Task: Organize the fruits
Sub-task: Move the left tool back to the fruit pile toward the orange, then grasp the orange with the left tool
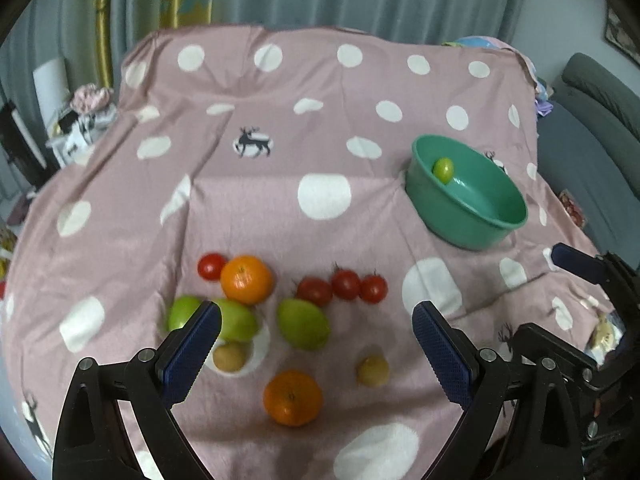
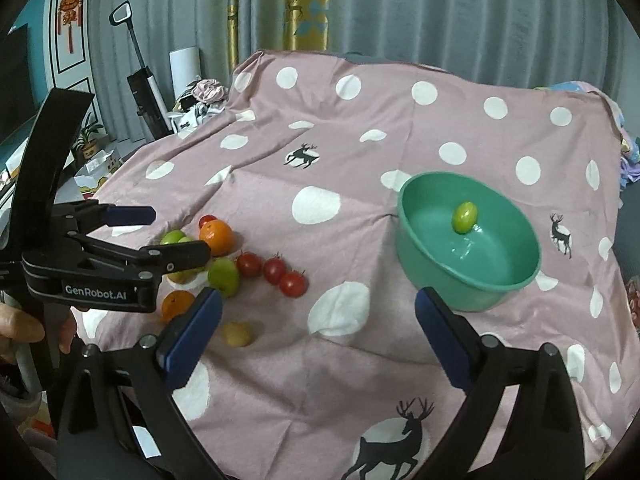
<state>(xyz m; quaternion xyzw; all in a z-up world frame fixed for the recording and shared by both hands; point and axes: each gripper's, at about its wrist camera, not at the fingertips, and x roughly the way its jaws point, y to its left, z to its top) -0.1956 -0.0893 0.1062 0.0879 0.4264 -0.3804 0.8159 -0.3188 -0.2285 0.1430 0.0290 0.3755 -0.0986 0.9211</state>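
It was a home, likely a living room. Grey curtains (image 2: 440,12) hung behind a table under a pink spotted cloth (image 2: 360,128). A red knot charm (image 2: 69,12) hung on a panelled wall, an upright vacuum (image 2: 144,100) stood near it, and a grey sofa (image 1: 592,120) sat by the table's right edge.

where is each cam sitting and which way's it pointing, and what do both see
Left wrist: on the left gripper, angled down at loose fruit on the pink dotted cloth; its blue-padded fingers show, open, the right gripper at the right edge.
Right wrist: on the right gripper, angled down toward the green plastic bowl; its open fingers, the left gripper and a hand show.
Shared: bowl holding one small green fruit, cloth, fruit.
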